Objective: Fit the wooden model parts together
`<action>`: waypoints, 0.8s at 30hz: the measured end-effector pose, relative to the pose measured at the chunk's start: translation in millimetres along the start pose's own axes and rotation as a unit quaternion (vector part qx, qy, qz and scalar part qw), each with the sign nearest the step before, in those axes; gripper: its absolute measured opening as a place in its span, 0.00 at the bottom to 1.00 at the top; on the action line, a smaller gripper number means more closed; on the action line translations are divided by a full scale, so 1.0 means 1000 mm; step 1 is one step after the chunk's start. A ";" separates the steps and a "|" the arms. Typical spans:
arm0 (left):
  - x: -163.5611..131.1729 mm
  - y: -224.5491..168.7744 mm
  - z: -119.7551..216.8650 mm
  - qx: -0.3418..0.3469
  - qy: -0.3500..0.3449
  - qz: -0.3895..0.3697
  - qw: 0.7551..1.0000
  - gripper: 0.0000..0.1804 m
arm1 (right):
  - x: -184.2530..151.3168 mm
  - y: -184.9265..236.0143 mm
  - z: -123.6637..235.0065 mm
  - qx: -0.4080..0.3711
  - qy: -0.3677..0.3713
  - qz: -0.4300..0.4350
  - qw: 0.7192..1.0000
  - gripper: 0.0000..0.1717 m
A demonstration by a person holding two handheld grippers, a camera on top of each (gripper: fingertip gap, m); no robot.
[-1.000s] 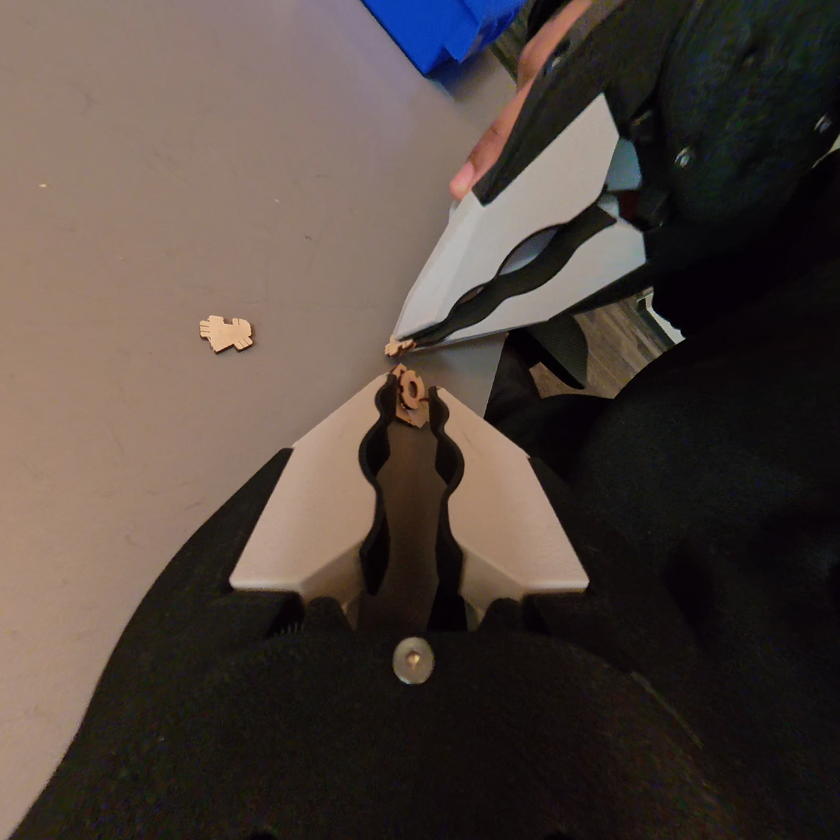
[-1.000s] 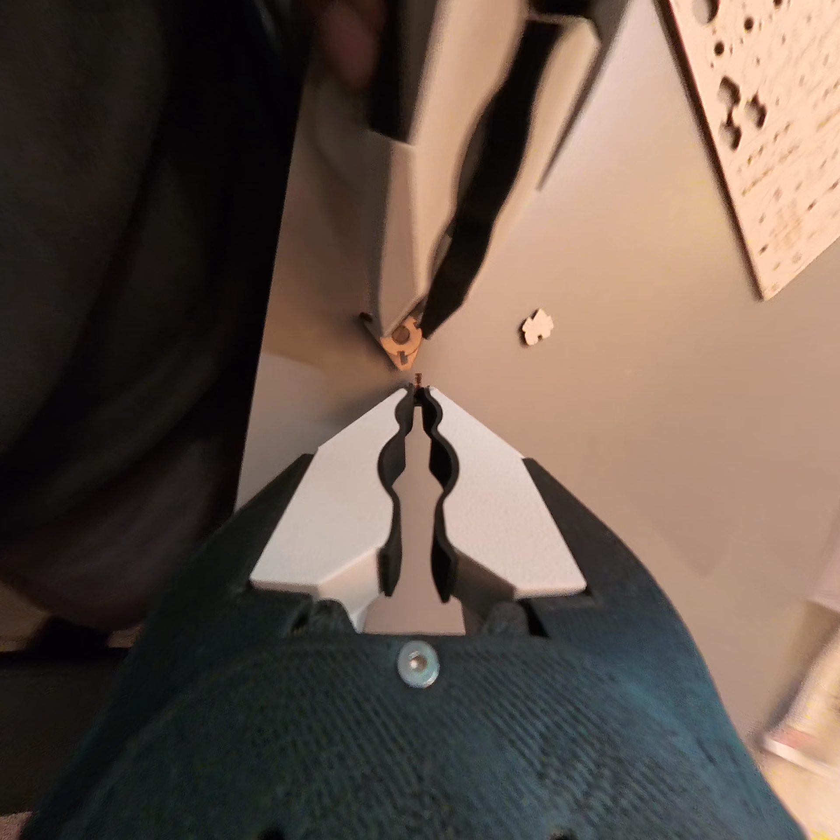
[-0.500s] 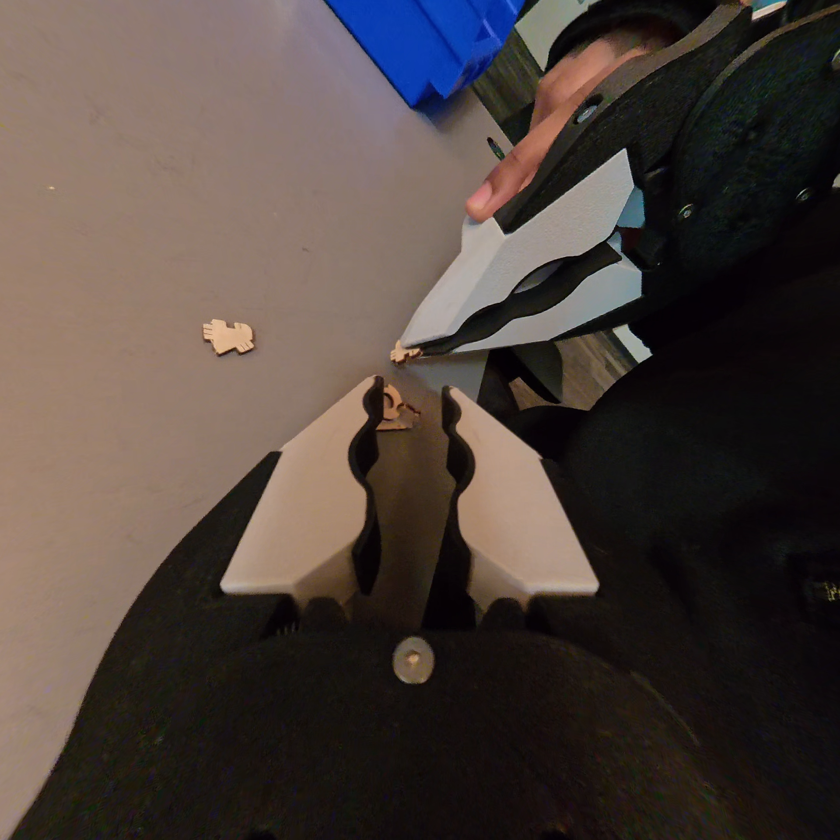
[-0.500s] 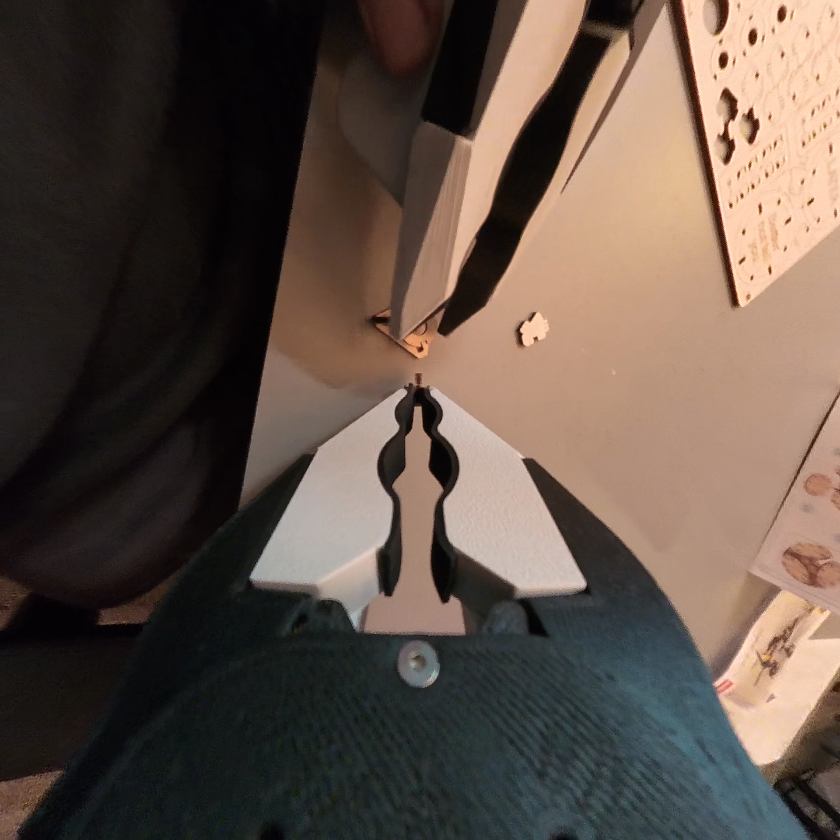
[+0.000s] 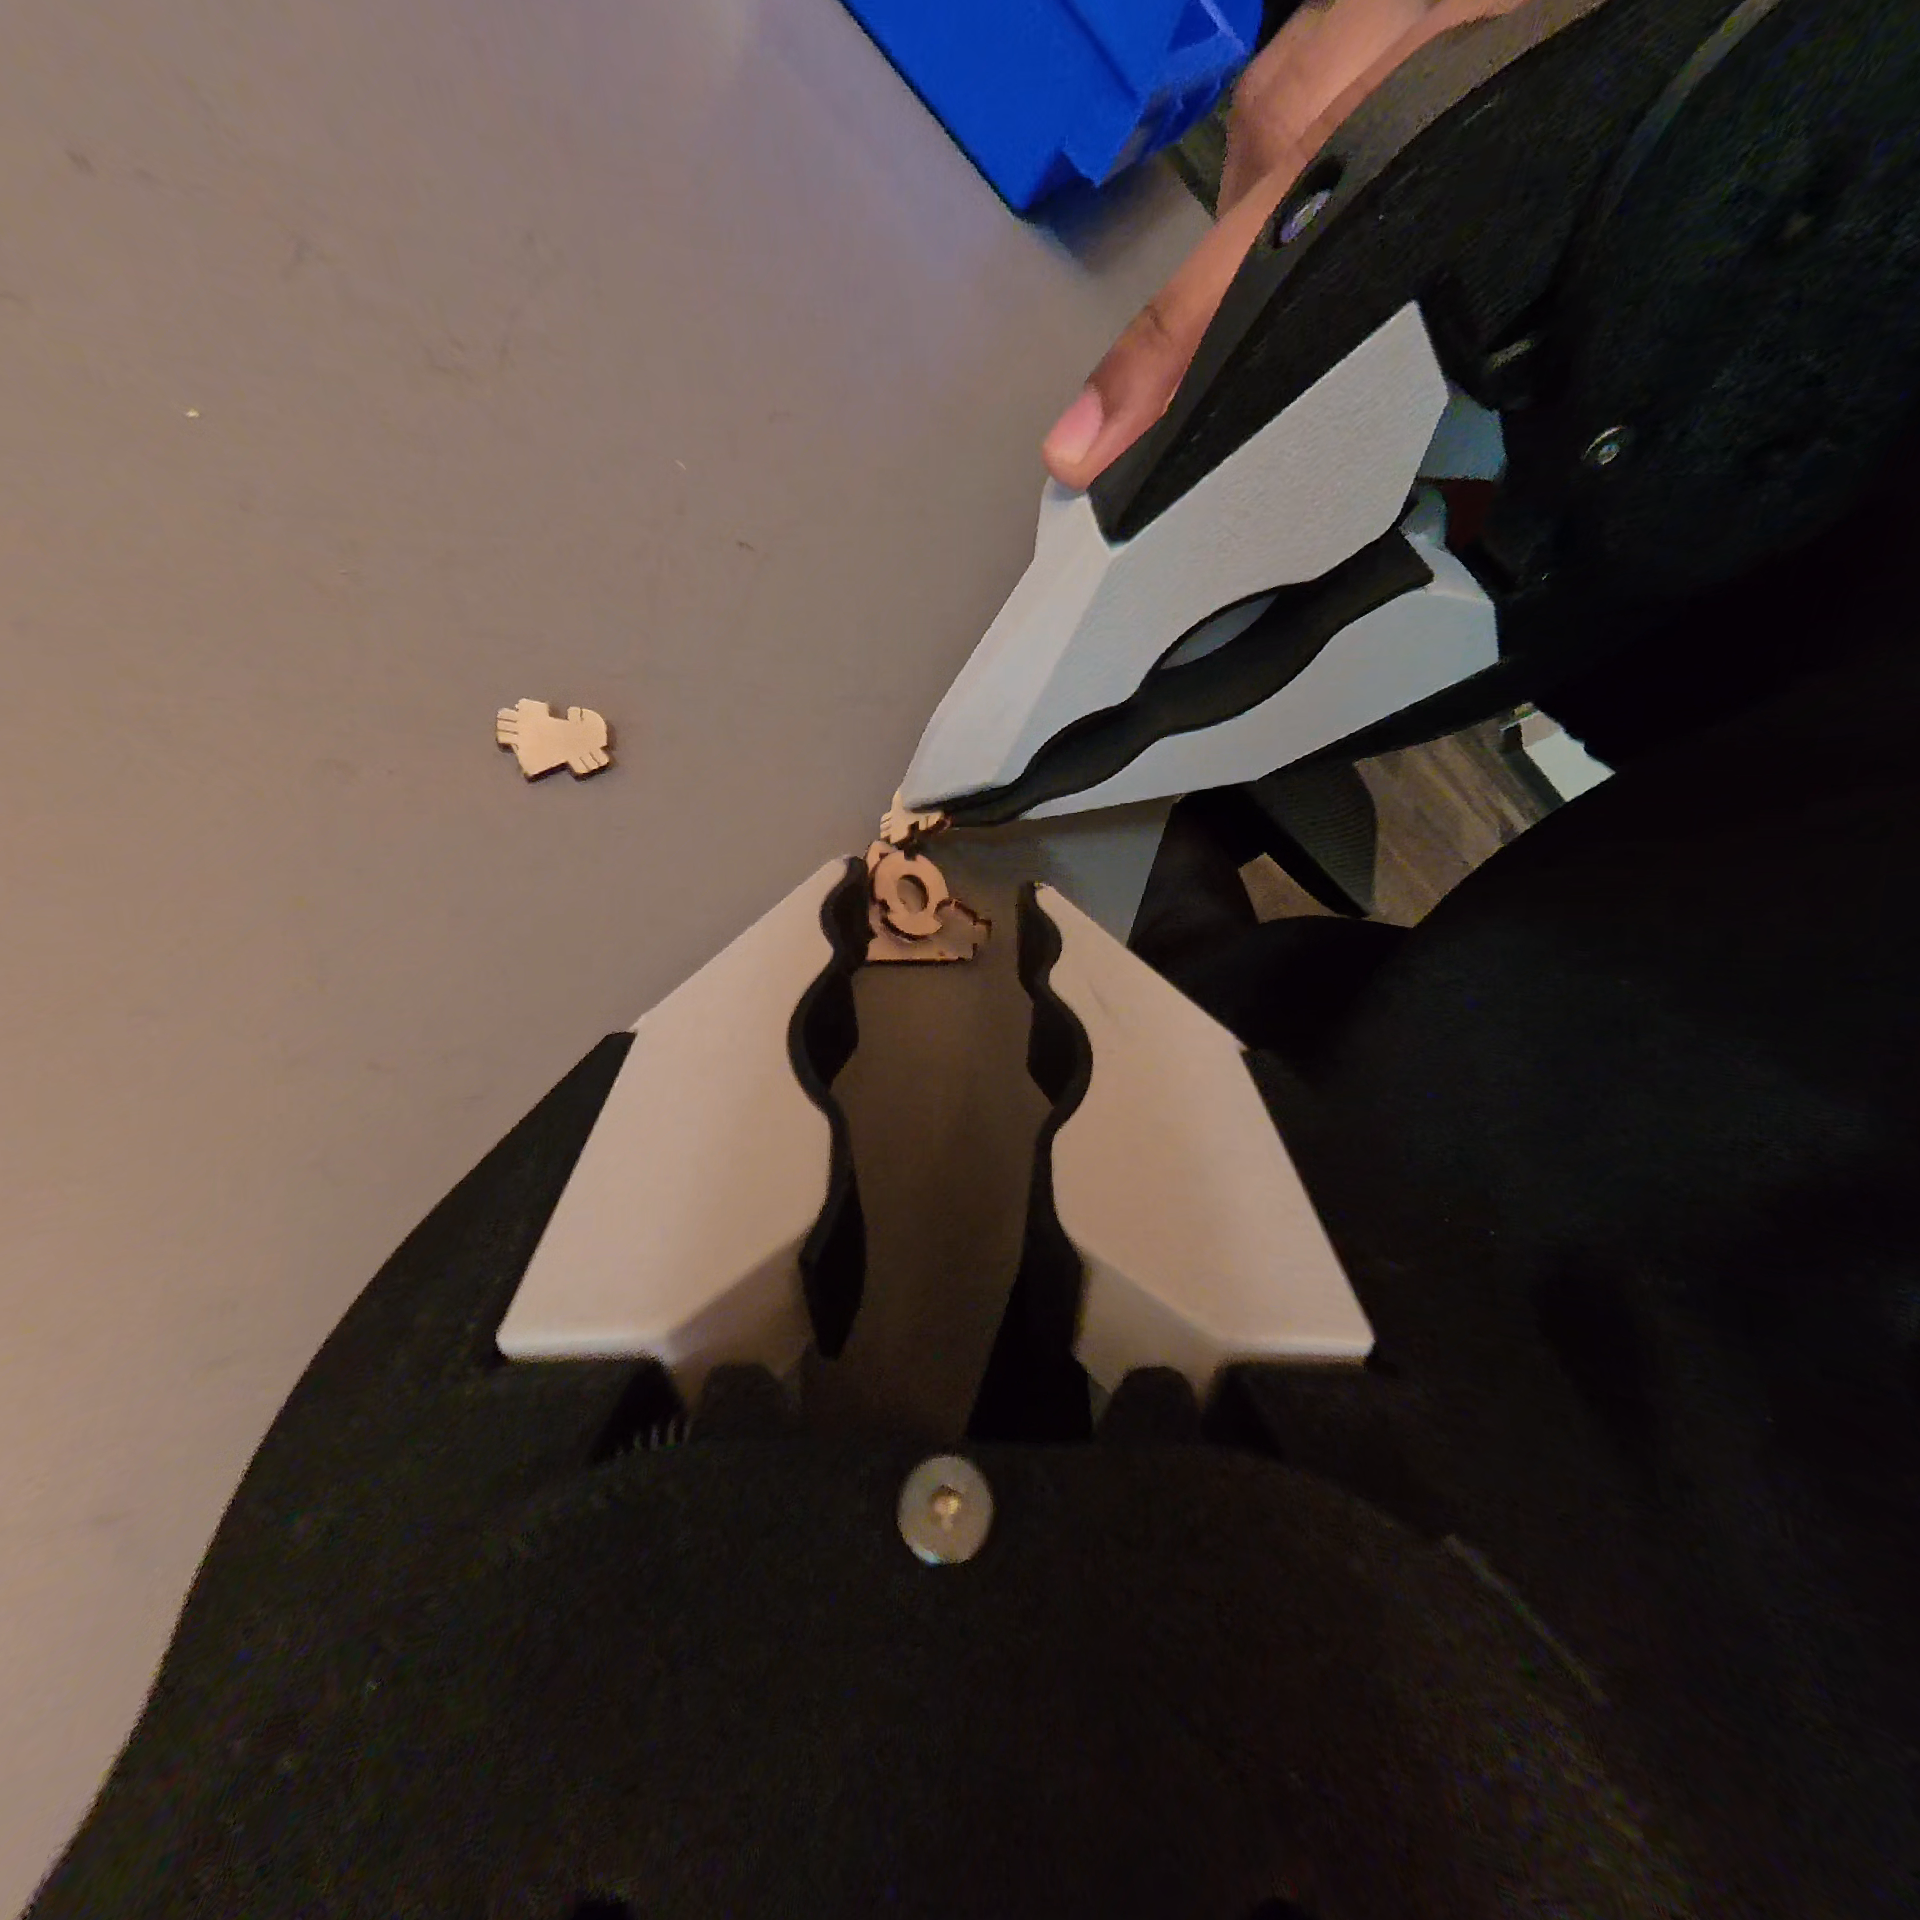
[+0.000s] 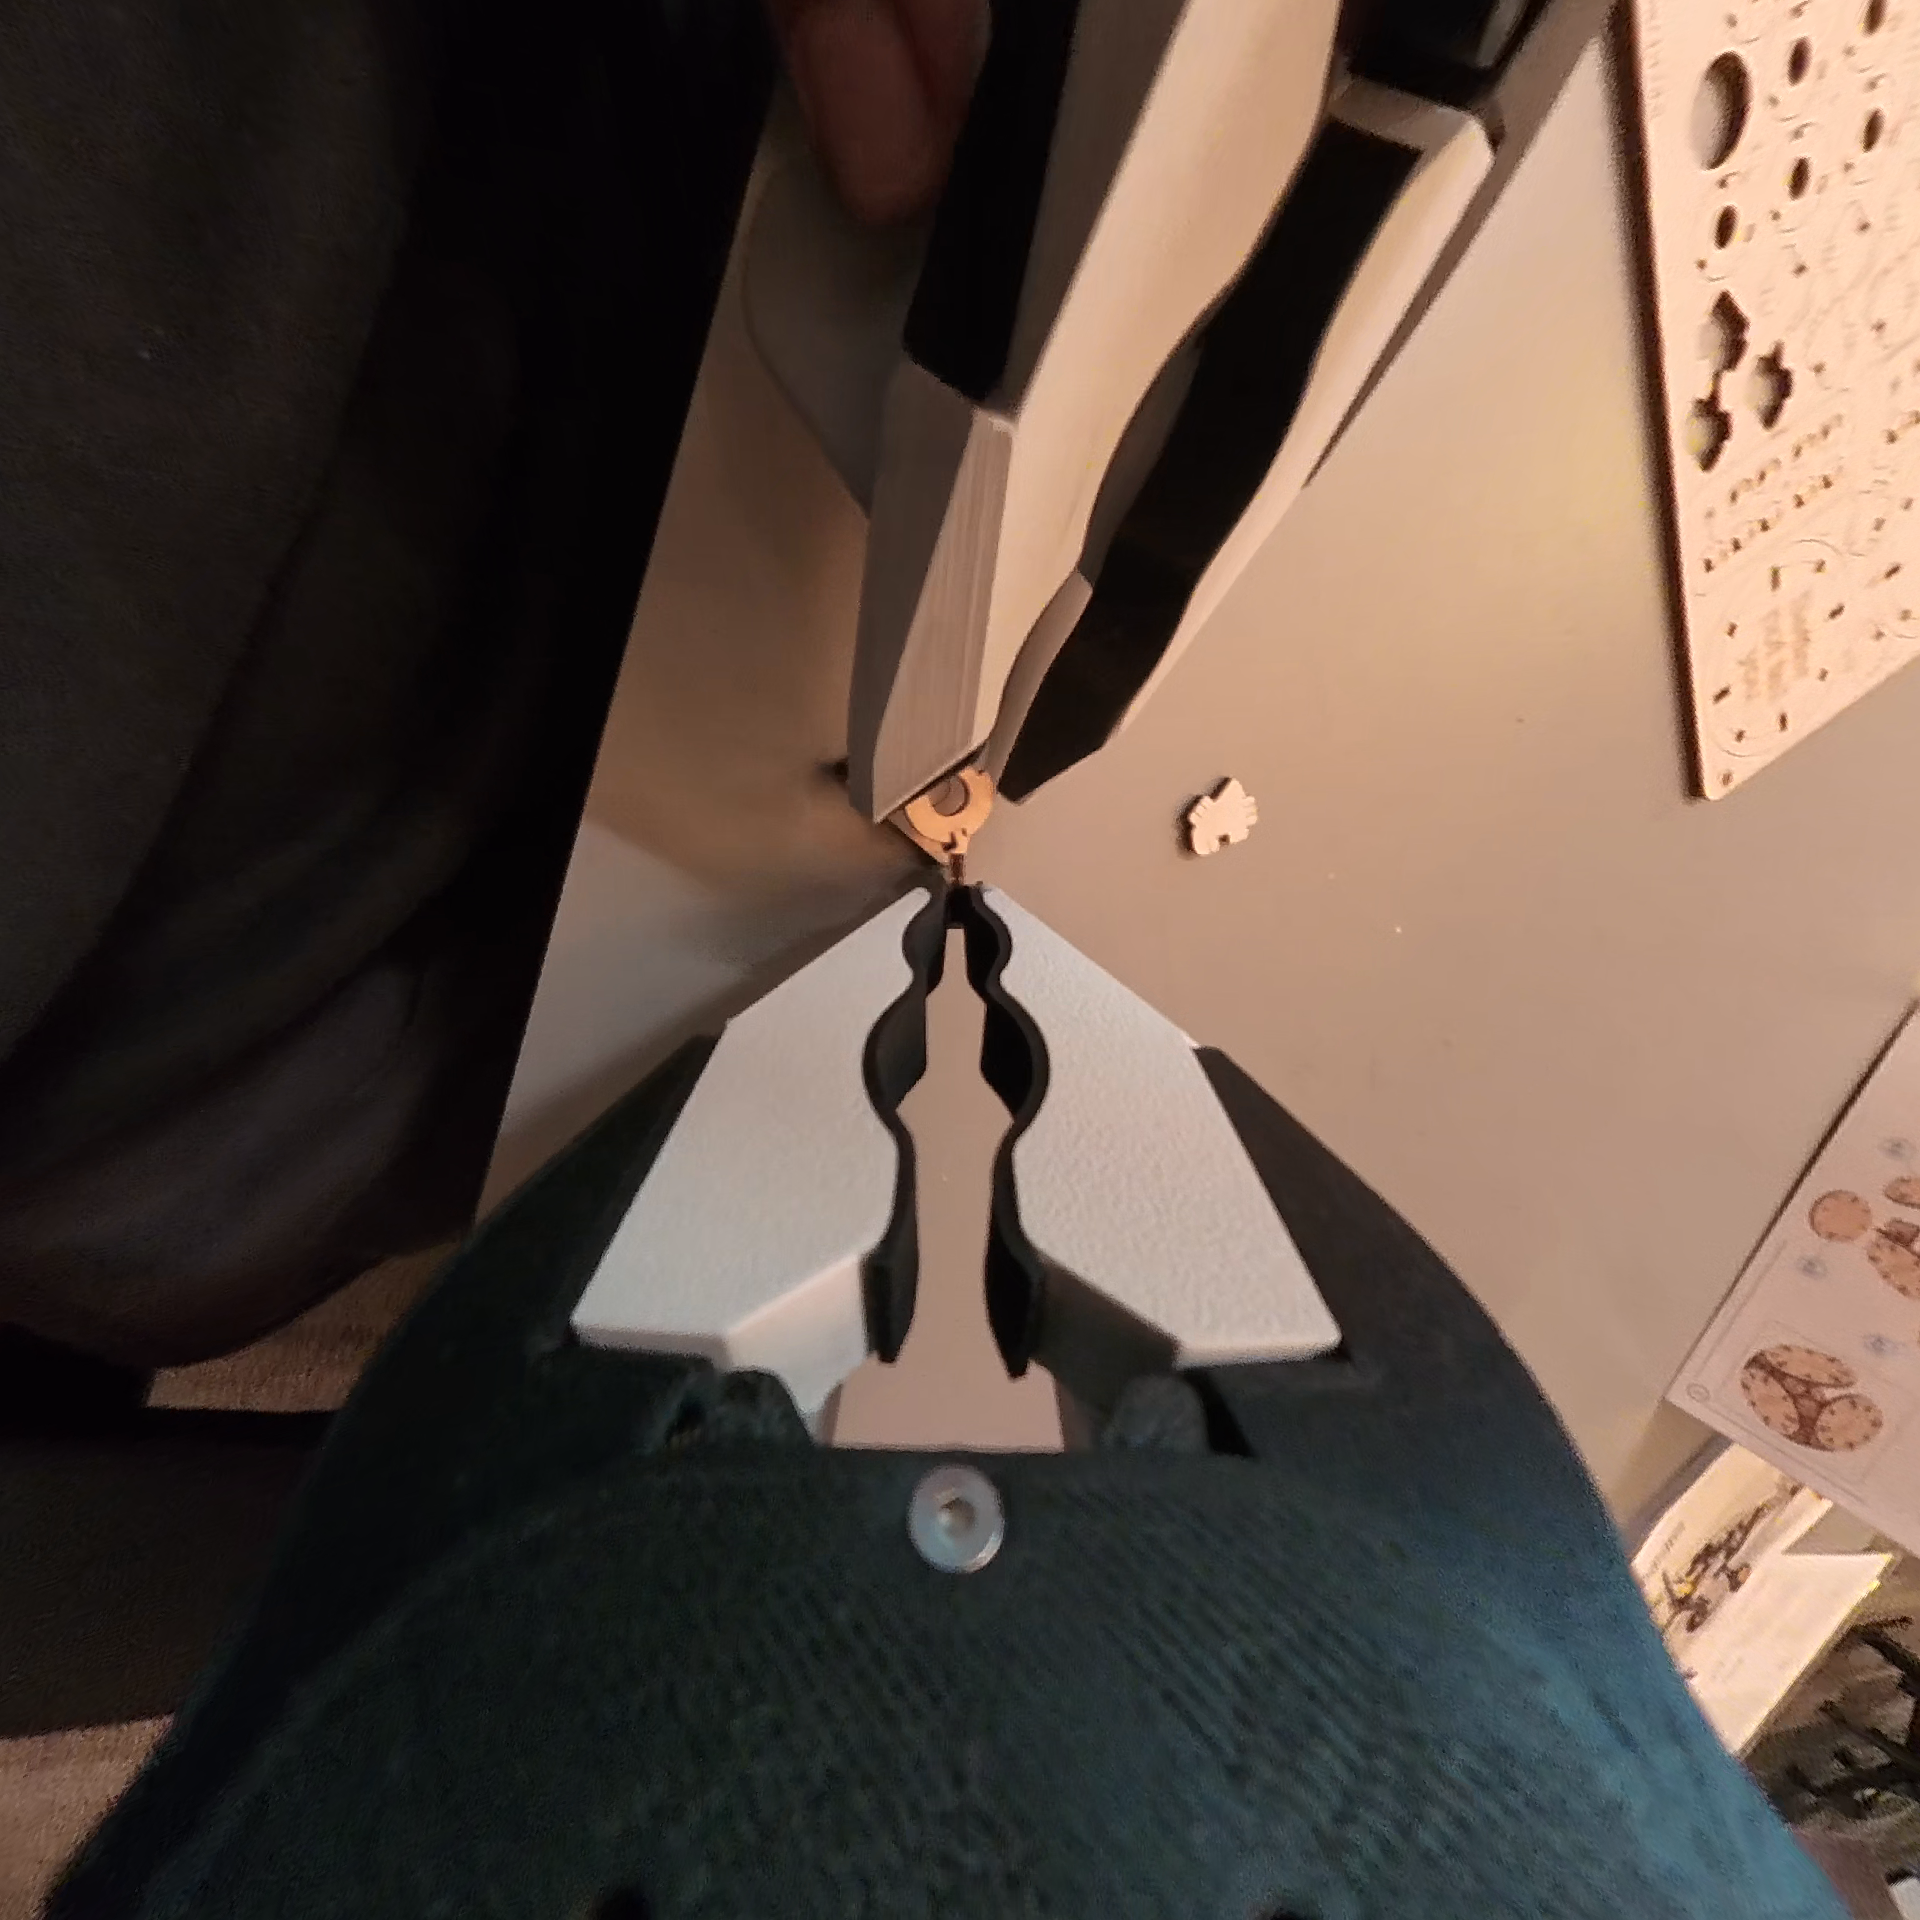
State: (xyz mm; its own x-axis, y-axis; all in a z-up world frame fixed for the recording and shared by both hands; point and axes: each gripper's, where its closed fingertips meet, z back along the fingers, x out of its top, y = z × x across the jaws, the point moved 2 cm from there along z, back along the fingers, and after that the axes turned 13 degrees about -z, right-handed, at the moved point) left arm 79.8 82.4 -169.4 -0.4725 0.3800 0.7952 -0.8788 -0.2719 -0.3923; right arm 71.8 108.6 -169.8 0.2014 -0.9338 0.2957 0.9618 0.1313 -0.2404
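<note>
Left wrist view: left gripper point(image 5: 940, 902) jaws apart; round tan wooden ring piece point(image 5: 914, 906) leans on the left pad, clear of the right one, over grey table point(image 5: 364, 416). Right gripper point(image 5: 928, 814) pinches small pale wooden cutout point(image 5: 906, 819). Another cutout point(image 5: 554, 738) lies apart.

Right wrist view: right gripper point(image 6: 957, 891) clamped on cutout's thin edge, touching ring piece point(image 6: 948, 808). Perforated wooden sheet point(image 6: 1787, 364) upper right.

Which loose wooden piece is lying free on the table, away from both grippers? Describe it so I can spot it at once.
Start from the grey table and the pale punched wooden sheet at its far side. Between that sheet and the two gripper tips lies a small flat wooden piece, alone on bare tabletop. Unlike the ring-shaped part at the left gripper, it is lobed, has no hole, and nothing touches it.
</note>
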 end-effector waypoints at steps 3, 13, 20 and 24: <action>-0.001 0.000 -0.001 0.009 0.007 -0.010 1.000 0.13 | 0.002 0.001 0.000 0.003 0.003 0.008 1.000 0.00; -0.003 -0.002 -0.003 0.031 0.010 -0.034 0.999 0.11 | 0.005 0.004 0.000 0.004 0.021 0.029 0.999 0.00; -0.003 -0.006 -0.002 0.046 -0.001 -0.046 0.998 0.18 | 0.004 0.004 0.000 -0.006 0.038 0.042 0.998 0.00; -0.004 -0.007 0.000 0.067 -0.008 -0.057 0.996 0.21 | 0.002 0.002 0.001 -0.011 0.043 0.043 0.998 0.00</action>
State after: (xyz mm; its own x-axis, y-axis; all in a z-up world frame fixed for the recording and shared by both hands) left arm 88.1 83.1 -169.5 -0.3677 0.4022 0.8385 -0.9095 -0.3434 -0.2341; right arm 74.2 107.8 -168.9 0.2662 -0.9446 0.1921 0.9370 0.2068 -0.2815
